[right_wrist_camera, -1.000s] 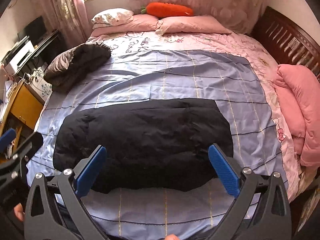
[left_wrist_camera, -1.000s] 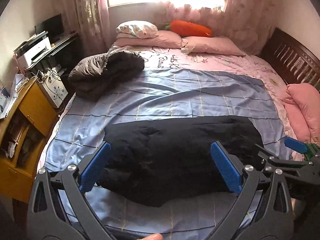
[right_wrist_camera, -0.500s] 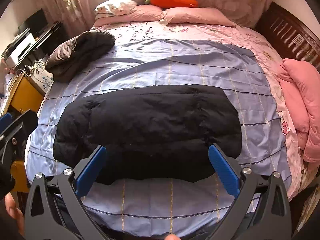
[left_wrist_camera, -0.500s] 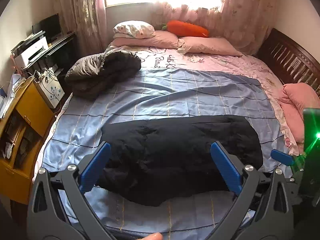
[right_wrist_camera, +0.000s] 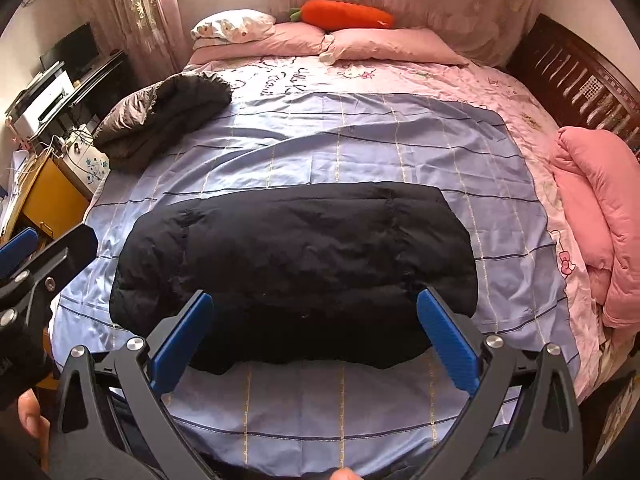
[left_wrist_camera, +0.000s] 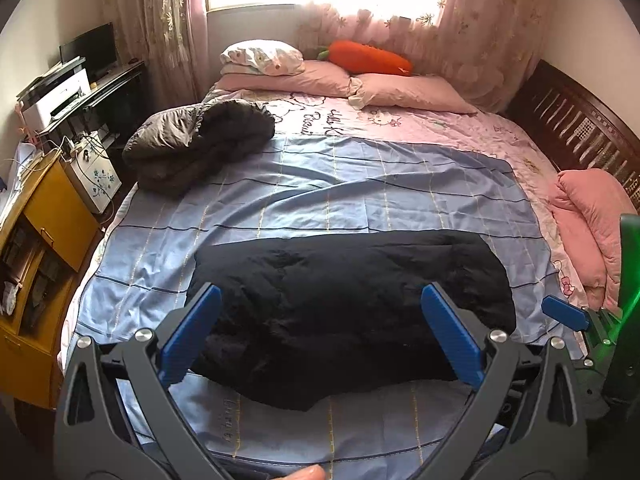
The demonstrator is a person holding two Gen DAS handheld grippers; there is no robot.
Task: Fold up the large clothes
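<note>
A black puffer jacket (left_wrist_camera: 352, 312) (right_wrist_camera: 296, 268) lies folded into a wide bundle across the near part of the blue checked sheet (left_wrist_camera: 320, 192) (right_wrist_camera: 340, 148). My left gripper (left_wrist_camera: 320, 332) hovers open above the jacket's near edge, nothing between its blue pads. My right gripper (right_wrist_camera: 316, 340) is also open, held above the jacket's near edge with nothing in it. The right gripper's blue tip (left_wrist_camera: 564, 316) shows at the right edge of the left wrist view; the left gripper's tip (right_wrist_camera: 20, 248) shows at the left of the right wrist view.
A grey-black jacket (left_wrist_camera: 196, 144) (right_wrist_camera: 160, 116) lies bundled at the bed's far left. Pink pillows (left_wrist_camera: 404, 88) and an orange carrot plush (left_wrist_camera: 368, 58) are at the head. A pink quilt (right_wrist_camera: 600, 216) sits on the right edge. A yellow cabinet (left_wrist_camera: 44, 240) and desk stand left.
Both grippers have drawn back and up from the jacket, so the bed looks a little farther away. The jacket has not moved. Both stay open.
</note>
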